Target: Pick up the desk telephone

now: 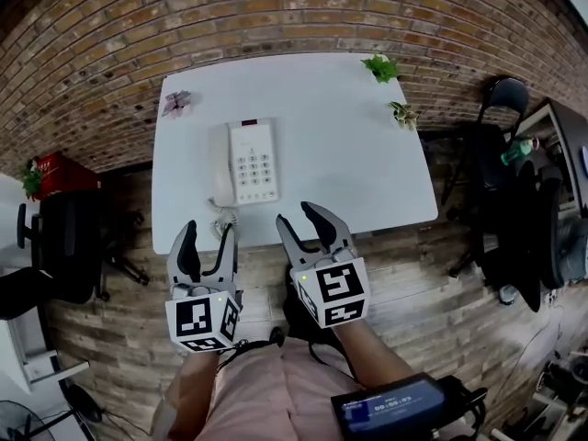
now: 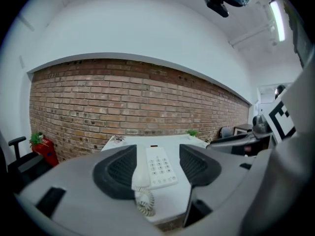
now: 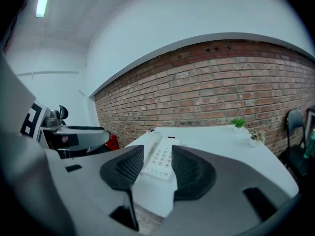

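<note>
A white desk telephone (image 1: 249,162) lies flat on the white table (image 1: 367,173), handset on its left side and keypad facing up. Its coiled cord (image 1: 223,218) trails to the table's near edge. My left gripper (image 1: 209,241) hovers at that near edge, just short of the cord, open and holding nothing. My right gripper (image 1: 304,220) is beside it, over the table's front edge, also open and empty. In the left gripper view the telephone (image 2: 156,166) and cord (image 2: 144,202) show ahead between the fingers (image 2: 116,171). In the right gripper view the telephone (image 3: 161,161) lies beyond the pads (image 3: 189,171).
Two small potted plants (image 1: 381,66) (image 1: 402,113) stand at the table's far right, a small pinkish plant (image 1: 176,102) at its far left. A brick wall runs behind. A black office chair (image 1: 64,246) is left of the table, another chair (image 1: 506,95) right, a red object (image 1: 57,172) on the floor.
</note>
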